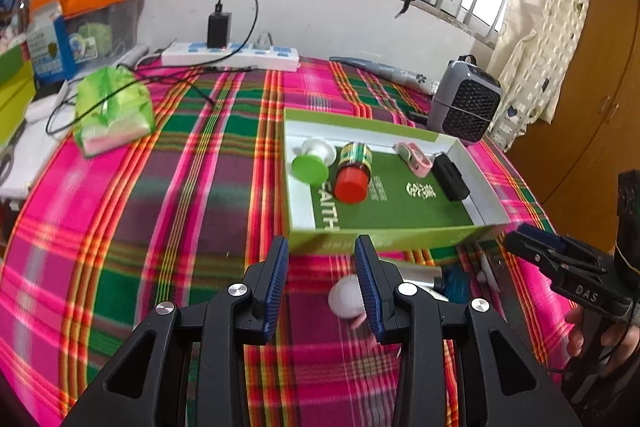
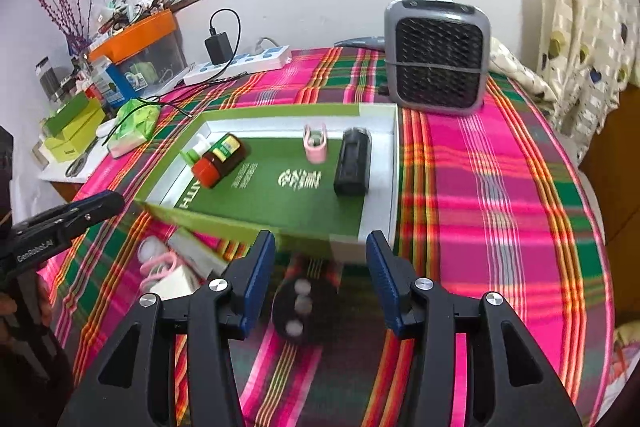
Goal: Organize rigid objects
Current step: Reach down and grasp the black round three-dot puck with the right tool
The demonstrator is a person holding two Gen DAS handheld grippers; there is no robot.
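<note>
Plaid cloth (image 2: 500,211) covers the table. Heater (image 2: 438,57) stands at the far side, just behind the box (image 2: 382,183). Box is a shallow green tray with white inner walls; inside lie a black block (image 2: 352,167) at right, a red-capped bottle (image 2: 218,161) at left, a green-capped bottle (image 1: 312,163) beside that one, and a pink clip (image 2: 315,143) between bottle and block. Outside the box, on the cloth near its front wall: a black remote (image 2: 304,303) with pale buttons, blurred, and a white ball (image 1: 346,295). Left gripper (image 1: 322,287): jaws apart, nothing between them, ball just beside its right finger. Right gripper (image 2: 322,283): jaws apart, remote below the gap, not gripped.
</note>
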